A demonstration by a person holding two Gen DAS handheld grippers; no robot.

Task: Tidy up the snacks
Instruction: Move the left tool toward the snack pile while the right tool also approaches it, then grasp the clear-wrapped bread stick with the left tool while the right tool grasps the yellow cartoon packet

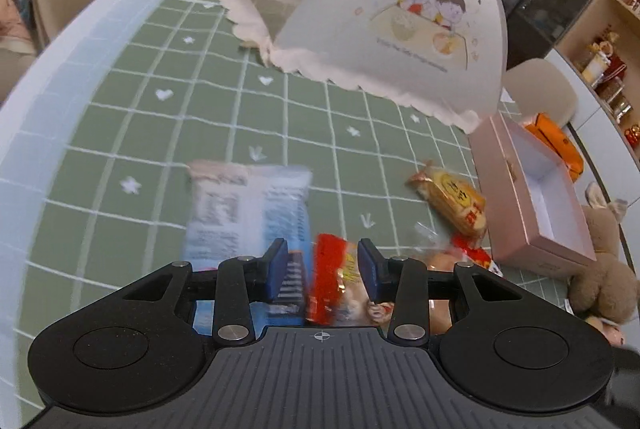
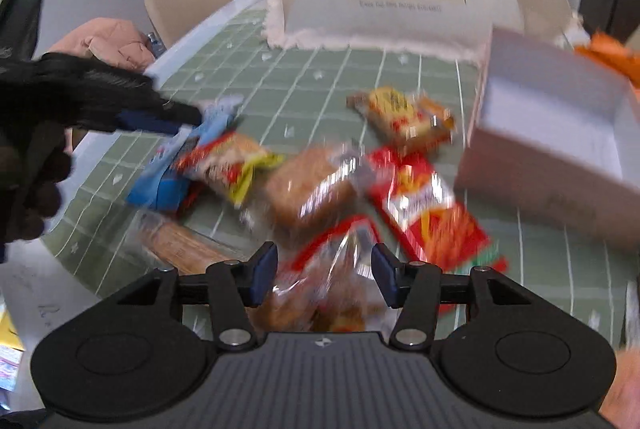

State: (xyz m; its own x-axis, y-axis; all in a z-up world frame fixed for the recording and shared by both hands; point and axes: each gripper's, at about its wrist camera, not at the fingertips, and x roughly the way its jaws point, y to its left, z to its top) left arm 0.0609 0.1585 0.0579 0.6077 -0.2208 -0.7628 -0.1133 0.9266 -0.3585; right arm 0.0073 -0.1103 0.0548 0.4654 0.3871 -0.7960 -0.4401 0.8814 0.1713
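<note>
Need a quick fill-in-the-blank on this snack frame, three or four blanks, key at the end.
1. The tablecloth under the snacks is ___ with a white grid.
2. The open pink box holds ___ snacks so far.
3. The white food cover bears a cartoon of ___ children.
4. In the right wrist view, the left tongs reach toward a ___ packet at the left of the pile.

Missing words: green; no; two; blue

Home dining table [image 1: 120, 133], food cover [image 1: 400, 29]
</note>
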